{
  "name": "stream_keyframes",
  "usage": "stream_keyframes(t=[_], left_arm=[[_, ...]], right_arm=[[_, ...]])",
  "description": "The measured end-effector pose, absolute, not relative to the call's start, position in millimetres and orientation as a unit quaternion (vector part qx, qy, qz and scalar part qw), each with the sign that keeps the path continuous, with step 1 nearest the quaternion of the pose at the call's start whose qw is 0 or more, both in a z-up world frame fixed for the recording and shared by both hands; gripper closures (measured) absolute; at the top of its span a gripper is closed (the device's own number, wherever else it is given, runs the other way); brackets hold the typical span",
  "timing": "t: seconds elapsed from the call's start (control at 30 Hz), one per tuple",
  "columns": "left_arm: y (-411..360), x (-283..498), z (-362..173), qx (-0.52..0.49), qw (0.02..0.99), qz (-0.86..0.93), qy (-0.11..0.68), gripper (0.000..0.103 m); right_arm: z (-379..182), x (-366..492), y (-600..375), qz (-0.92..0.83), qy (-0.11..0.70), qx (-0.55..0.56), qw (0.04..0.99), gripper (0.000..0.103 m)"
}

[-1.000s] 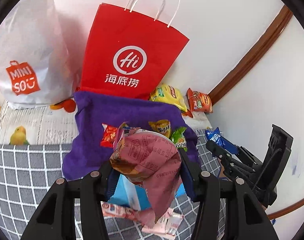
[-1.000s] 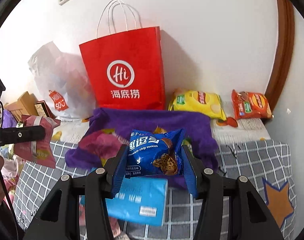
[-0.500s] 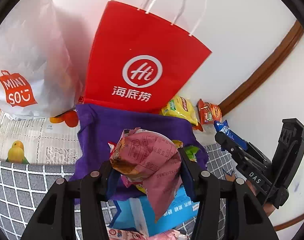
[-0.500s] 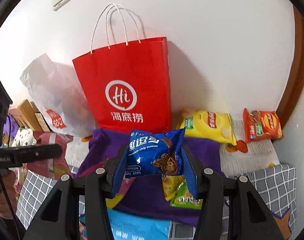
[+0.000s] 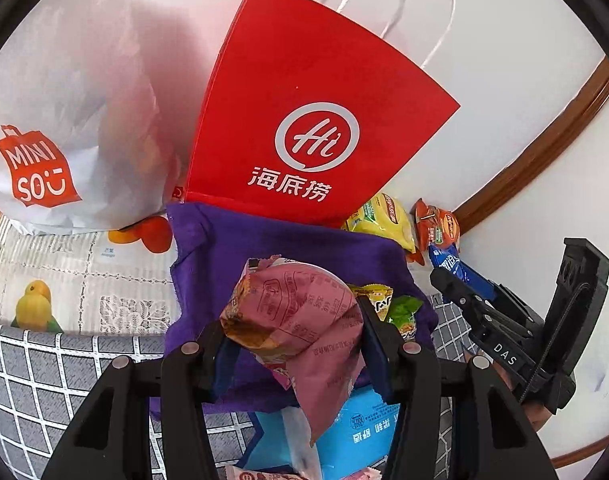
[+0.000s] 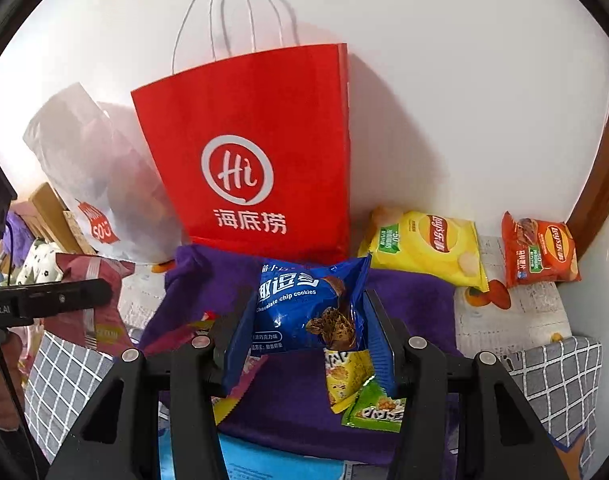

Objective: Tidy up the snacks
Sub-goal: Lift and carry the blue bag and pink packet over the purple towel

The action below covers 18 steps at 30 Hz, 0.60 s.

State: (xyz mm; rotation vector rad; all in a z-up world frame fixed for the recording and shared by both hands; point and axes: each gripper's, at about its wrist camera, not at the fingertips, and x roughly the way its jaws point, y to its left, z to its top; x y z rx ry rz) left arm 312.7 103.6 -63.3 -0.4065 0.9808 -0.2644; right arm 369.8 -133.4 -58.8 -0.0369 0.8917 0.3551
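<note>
Pink snack pkt (image 5: 300, 316) crumpled, held above purple cloth; blue choc-chip cookie pkt (image 6: 308, 308) upright, held likewise.

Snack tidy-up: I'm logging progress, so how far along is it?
Nothing shows as put away yet. In hand: the left gripper clamps a pink snack bag, the right gripper a blue cookie pack. Left: small packets on the purple cloth, plus the yellow and orange chip bags.

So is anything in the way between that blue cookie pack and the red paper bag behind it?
Nothing visible. The right claw is shut on the cookie pack, held in the air above the purple cloth. The red bag stands just behind the cloth, against the wall. Its opening can't be seen from here.
</note>
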Motion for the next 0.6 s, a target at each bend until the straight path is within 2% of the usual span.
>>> stream_keyframes(t=[0.6], left_arm=[[104.8,316.1,-69.5,-0.196,0.851,-0.129,0.470,0.052]], right_arm=[[-65.8,373.8,-135.6,0.167,0.436,-0.026,0.884,0.051]])
